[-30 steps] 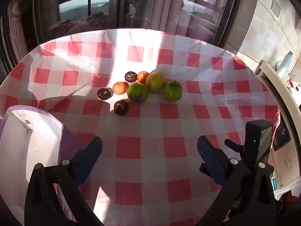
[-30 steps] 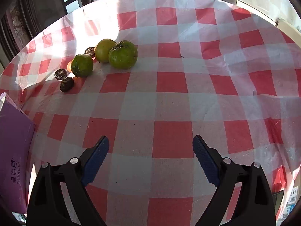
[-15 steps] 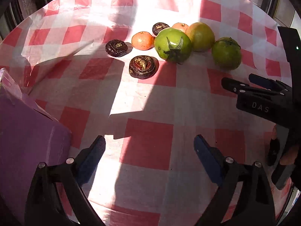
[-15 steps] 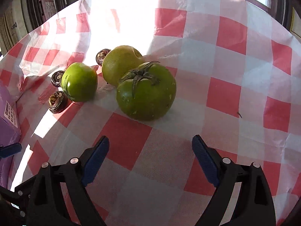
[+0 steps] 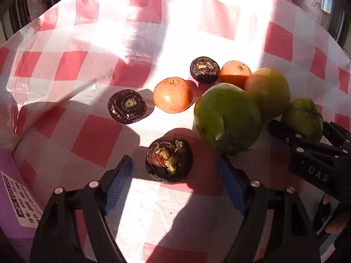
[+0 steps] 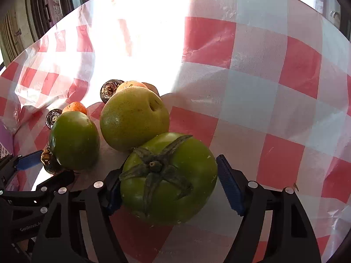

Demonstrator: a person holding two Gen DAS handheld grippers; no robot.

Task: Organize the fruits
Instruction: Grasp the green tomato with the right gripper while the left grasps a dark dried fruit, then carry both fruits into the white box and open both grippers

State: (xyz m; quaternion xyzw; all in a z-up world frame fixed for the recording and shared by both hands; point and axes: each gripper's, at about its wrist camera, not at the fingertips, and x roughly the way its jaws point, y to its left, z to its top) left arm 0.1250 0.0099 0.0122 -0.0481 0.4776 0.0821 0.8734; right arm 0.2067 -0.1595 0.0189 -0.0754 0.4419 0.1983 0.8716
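My left gripper [image 5: 175, 177] is open, its blue pads on either side of a dark wrinkled fruit [image 5: 169, 160] on the checked cloth. Behind it lie another dark fruit [image 5: 127, 106], a third dark one [image 5: 204, 69], two oranges [image 5: 172, 94] [image 5: 235, 72], a big green tomato [image 5: 228, 116] and a yellow-green pear [image 5: 268, 92]. My right gripper [image 6: 169, 186] is open around a green tomato [image 6: 169, 179] with a dark stalk; the jaws stand close beside it. The pear [image 6: 134, 118] and the other green tomato [image 6: 74, 140] sit just behind.
A purple box [image 5: 15, 199] with a white label stands at the left edge of the table. The right gripper's black body [image 5: 318, 151] reaches in from the right in the left wrist view. The red and white cloth [image 6: 263, 87] extends right and back.
Both grippers have moved forward and down to the fruits. The left one now straddles the near dark fruit, the right one the green tomato.
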